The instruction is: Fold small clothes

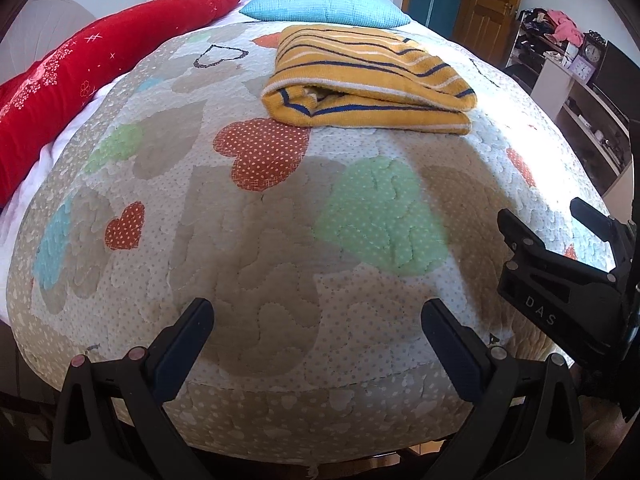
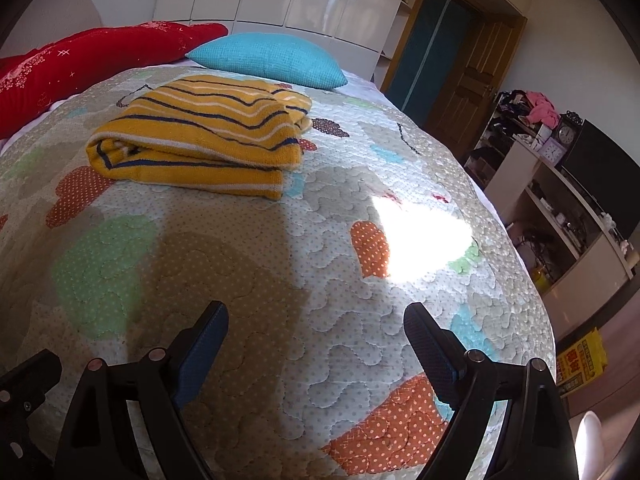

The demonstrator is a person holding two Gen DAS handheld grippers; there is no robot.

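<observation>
Spread jaws, folded sweater (image 1: 370, 80) beyond.

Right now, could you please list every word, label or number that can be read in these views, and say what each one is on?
"DAS": pale letters on the black body of the right tongs, seen from the left wrist view.
Yellow sign on the floor beside the bed: red characters, too blurred to read.
Two clocks on the shelf: dial numbers too small to read.
Striped yellow garment and quilt: no text visible.
</observation>
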